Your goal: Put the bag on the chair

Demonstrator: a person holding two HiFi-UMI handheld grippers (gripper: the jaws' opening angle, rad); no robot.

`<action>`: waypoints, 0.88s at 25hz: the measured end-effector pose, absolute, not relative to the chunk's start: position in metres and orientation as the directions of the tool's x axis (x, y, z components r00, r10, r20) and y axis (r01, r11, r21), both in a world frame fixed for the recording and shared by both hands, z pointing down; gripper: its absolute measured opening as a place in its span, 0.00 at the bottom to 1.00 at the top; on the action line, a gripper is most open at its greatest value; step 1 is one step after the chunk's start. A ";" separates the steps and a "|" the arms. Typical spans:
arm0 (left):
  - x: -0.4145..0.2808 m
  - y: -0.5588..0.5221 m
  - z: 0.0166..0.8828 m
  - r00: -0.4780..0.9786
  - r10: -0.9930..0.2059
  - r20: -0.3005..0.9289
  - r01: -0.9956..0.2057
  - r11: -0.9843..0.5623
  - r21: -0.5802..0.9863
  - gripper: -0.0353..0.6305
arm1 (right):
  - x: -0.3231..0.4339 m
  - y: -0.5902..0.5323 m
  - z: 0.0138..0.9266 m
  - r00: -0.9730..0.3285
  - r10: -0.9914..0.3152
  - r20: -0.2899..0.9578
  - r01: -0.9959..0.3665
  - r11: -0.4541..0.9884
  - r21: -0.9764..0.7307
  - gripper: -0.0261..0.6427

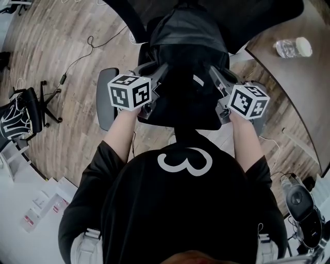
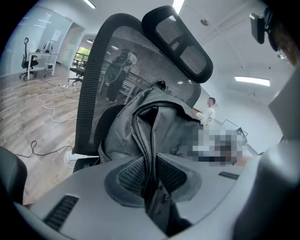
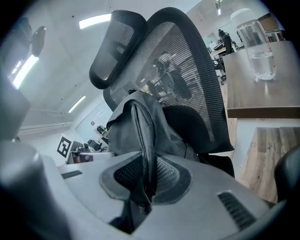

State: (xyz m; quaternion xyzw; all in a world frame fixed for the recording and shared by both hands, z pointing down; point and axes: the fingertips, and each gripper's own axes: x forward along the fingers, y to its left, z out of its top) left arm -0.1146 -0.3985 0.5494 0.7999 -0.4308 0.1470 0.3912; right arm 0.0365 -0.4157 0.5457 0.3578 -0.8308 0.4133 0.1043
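Observation:
A black fabric bag (image 1: 185,72) hangs between my two grippers, just in front of a black mesh office chair (image 1: 216,15). My left gripper (image 1: 157,87) is shut on the bag's left edge; in the left gripper view the jaws (image 2: 151,176) pinch a fold of the bag (image 2: 159,117) by its zipper. My right gripper (image 1: 216,82) is shut on the bag's right edge, and the right gripper view shows its jaws (image 3: 149,176) clamping a fold of the bag (image 3: 136,126). The chair's mesh back (image 2: 112,70) and headrest (image 3: 112,47) rise behind the bag.
A wooden table (image 1: 294,87) curves along the right, with a clear plastic bottle (image 1: 293,48) on it. Another black chair (image 1: 23,116) stands at the left on the wood floor. A cable (image 1: 77,56) trails across the floor.

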 end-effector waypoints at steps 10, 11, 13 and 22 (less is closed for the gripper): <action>-0.110 -0.392 0.552 0.558 -0.586 0.588 -0.824 -0.308 0.475 0.27 | 0.047 -0.405 0.544 -0.725 -0.518 0.454 -0.674 0.396 -0.624 0.16; -0.109 -0.390 0.553 0.558 -0.584 0.590 -0.824 -0.308 0.475 0.28 | 0.048 -0.403 0.544 -0.724 -0.518 0.456 -0.676 0.398 -0.620 0.16; -0.111 -0.387 0.556 0.555 -0.583 0.593 -0.827 -0.306 0.472 0.31 | 0.049 -0.401 0.544 -0.720 -0.521 0.459 -0.681 0.405 -0.610 0.17; -0.131 -0.374 0.547 0.515 -0.627 0.584 -0.846 -0.261 0.465 0.37 | 0.059 -0.399 0.523 -0.693 -0.598 0.402 -0.687 0.381 -0.618 0.31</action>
